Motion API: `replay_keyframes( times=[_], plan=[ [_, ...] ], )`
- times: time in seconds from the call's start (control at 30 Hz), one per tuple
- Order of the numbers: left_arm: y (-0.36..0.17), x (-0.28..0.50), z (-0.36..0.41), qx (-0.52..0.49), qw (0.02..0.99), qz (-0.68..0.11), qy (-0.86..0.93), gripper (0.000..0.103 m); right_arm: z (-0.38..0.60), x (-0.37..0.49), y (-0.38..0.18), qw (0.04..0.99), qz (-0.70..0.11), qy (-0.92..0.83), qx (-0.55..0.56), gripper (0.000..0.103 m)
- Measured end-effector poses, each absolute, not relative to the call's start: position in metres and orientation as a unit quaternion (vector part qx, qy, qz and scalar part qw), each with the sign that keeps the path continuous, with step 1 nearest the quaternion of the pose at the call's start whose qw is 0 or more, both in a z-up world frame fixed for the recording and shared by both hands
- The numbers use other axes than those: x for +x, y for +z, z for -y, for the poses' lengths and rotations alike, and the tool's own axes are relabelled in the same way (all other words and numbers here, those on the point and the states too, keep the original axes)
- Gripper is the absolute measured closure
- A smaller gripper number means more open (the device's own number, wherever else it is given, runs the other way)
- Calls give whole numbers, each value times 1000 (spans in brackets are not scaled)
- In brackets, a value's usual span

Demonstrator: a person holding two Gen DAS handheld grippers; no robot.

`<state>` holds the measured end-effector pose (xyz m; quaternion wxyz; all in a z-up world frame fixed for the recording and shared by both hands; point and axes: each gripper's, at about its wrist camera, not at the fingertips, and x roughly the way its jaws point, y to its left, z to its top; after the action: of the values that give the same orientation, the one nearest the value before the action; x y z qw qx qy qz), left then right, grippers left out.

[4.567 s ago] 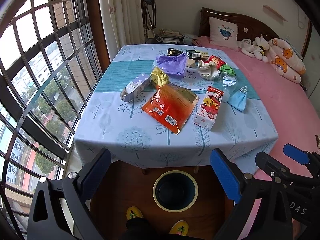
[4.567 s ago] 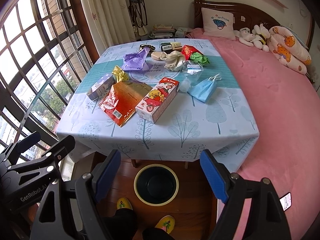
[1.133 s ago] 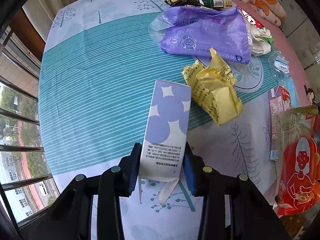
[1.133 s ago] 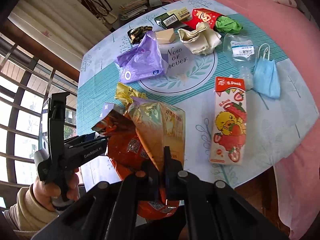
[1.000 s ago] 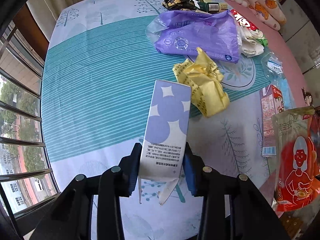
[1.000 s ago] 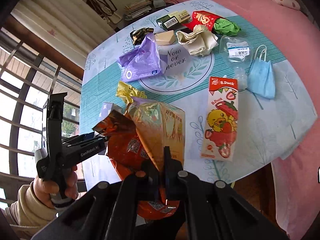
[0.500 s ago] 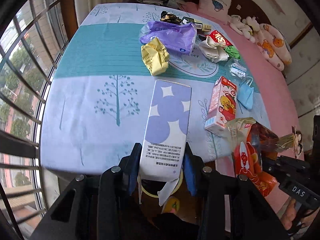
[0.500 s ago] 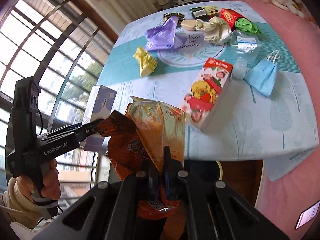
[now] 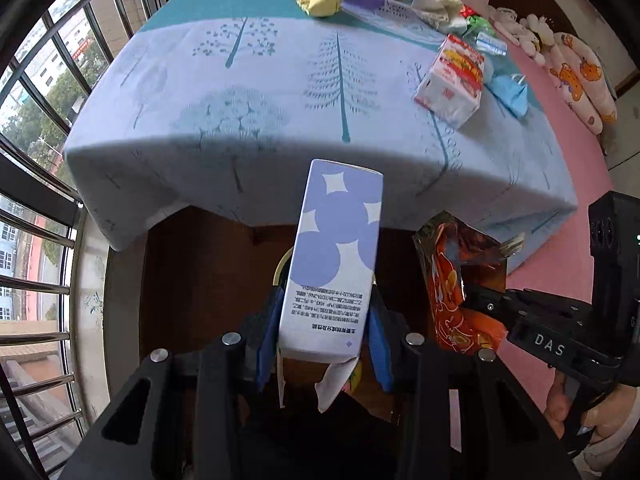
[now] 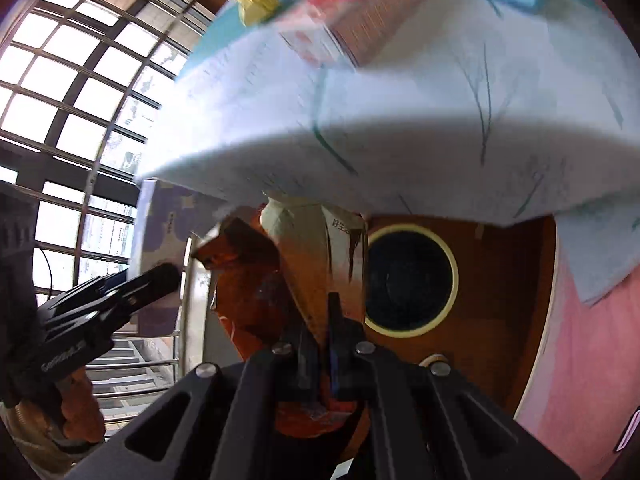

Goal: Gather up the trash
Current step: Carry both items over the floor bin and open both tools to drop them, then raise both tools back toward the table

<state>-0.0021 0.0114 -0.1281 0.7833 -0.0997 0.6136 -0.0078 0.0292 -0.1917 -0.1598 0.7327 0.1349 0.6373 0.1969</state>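
Since 4.6 s ago, 2 items have left the tablecloth (image 9: 256, 92): the purple-and-white carton (image 9: 334, 268) is now clamped in the left gripper (image 9: 322, 330), and the orange snack bag (image 10: 296, 276) is pinched in the right gripper (image 10: 320, 344). Over the last 1.1 s both grippers have pulled back off the table and dropped below its edge, so carton and bag now hang above the floor by the dark bin (image 10: 410, 278), which has come back into view.

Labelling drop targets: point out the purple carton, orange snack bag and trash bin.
purple carton (image 9: 336, 256), left wrist view, front face.
orange snack bag (image 9: 452, 292), left wrist view, crumpled middle.
trash bin (image 10: 408, 278), right wrist view, dark interior.
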Motion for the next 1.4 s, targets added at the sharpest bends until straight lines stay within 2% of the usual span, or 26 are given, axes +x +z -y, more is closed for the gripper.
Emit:
replay_keyframes(
  times=[0.1, 0.47, 0.7, 0.77, 0.8, 0.87, 0.9, 0.93, 1.03, 1.13, 1.4],
  plan=[
    [-164, -6, -8, -91, 774, -627, -10, 65, 195, 24, -202, 720, -653, 177, 155, 100],
    [-361, 30, 23, -53, 739, -671, -18, 64, 204, 27, -401, 688, -689, 67, 219, 99],
    [-453, 51, 51, -10, 742, -669, -44, 63, 202, 38, -485, 696, -676, 37, 241, 96],
    [-467, 57, 56, -2, 744, -666, -48, 63, 198, 41, -499, 700, -672, 28, 239, 96],
    [-473, 59, 58, 2, 746, -664, -48, 62, 197, 41, -505, 701, -672, 23, 236, 92],
    [-483, 59, 54, 5, 747, -663, -50, 50, 196, 40, -514, 704, -674, 12, 225, 82],
    [-487, 60, 48, 6, 746, -664, -50, 35, 196, 40, -516, 704, -674, 9, 224, 73],
    [-489, 61, 46, 6, 750, -660, -45, 33, 197, 41, -518, 704, -673, 7, 226, 66],
    [-487, 60, 40, 3, 755, -655, -34, 14, 203, 42, -520, 706, -669, 4, 232, 62],
    [-481, 59, 34, -3, 759, -651, -29, 9, 205, 40, -512, 708, -667, 4, 231, 61],
    [-427, 43, 34, 0, 766, -643, -29, 8, 210, 31, -459, 716, -659, 0, 232, 60]
  ],
)
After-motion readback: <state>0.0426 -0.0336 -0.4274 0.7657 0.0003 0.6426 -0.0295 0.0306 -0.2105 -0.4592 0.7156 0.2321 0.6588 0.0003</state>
